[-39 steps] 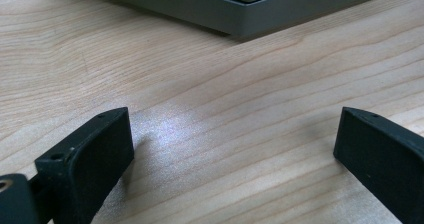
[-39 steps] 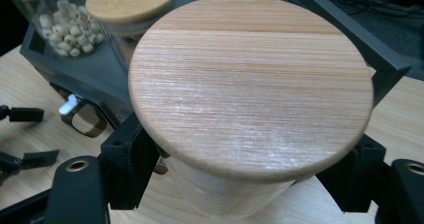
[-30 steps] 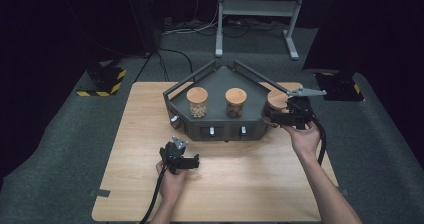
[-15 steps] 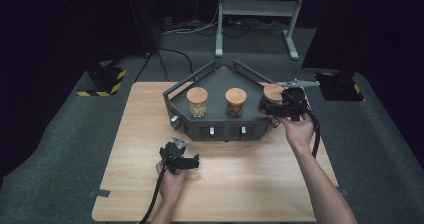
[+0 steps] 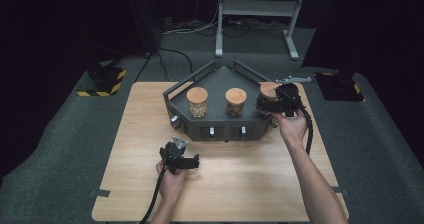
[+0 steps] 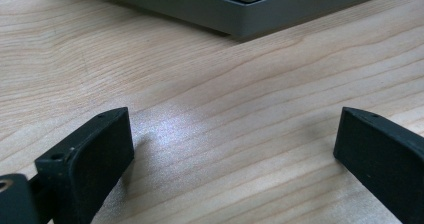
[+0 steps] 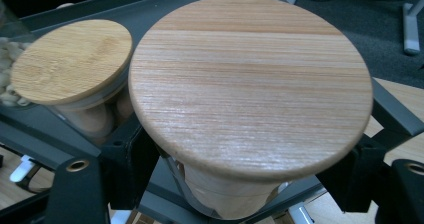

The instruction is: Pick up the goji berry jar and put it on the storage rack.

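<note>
A dark grey tray (image 5: 218, 80) stands at the far middle of the wooden table (image 5: 140, 134). Two glass jars with wooden lids stand in it: one (image 5: 197, 102) with pale contents at the left, one (image 5: 235, 102) in the middle. My right gripper (image 5: 265, 104) is shut on a third jar (image 5: 269, 91) over the tray's right end. In the right gripper view its round lid (image 7: 250, 84) hides most of the glass, with black fingers (image 7: 125, 169) at both sides and the middle jar (image 7: 70, 59) beyond. My left gripper (image 5: 194, 162) rests open on the table, nothing between its fingers (image 6: 90, 159).
The tray's front wall (image 6: 240, 14) rises just beyond the left gripper. Bare tabletop lies to the left, front and right of the tray. Dark carpet surrounds the table, with a metal stand (image 5: 260, 9) behind it and striped blocks (image 5: 105, 81) on the floor at the left.
My right gripper has carried the jar leftward and slightly farther away, over the tray's right end. The left gripper has stayed where it was.
</note>
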A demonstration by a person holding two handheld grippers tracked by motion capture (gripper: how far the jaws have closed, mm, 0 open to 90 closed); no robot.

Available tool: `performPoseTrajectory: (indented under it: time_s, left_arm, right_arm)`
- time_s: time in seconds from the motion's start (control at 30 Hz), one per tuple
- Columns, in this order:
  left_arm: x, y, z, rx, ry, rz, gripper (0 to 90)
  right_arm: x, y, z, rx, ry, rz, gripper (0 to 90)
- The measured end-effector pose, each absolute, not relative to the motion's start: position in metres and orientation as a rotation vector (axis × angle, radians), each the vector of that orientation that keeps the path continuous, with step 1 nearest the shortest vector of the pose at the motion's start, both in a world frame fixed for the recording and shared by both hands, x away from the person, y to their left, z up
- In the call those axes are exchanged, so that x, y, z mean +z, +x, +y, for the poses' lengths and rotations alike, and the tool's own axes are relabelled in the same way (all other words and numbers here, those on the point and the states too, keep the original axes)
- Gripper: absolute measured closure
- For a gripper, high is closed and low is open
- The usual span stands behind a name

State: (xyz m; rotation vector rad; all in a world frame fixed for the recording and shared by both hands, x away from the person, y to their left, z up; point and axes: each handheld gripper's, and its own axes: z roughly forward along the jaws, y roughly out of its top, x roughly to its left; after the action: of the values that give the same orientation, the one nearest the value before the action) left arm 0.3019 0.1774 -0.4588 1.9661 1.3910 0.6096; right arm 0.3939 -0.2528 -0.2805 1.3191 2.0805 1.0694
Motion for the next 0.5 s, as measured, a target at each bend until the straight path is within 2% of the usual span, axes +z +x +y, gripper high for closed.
performPoseTrajectory:
  time_s: [0.5]
  left_arm:
    - [-0.459, 0.302, 0.177, 0.61, 1.966, 1.391, 2.5]
  right_arm:
    - [-0.295, 0.408, -0.239, 1.016, 1.342, 2.075, 25.3]
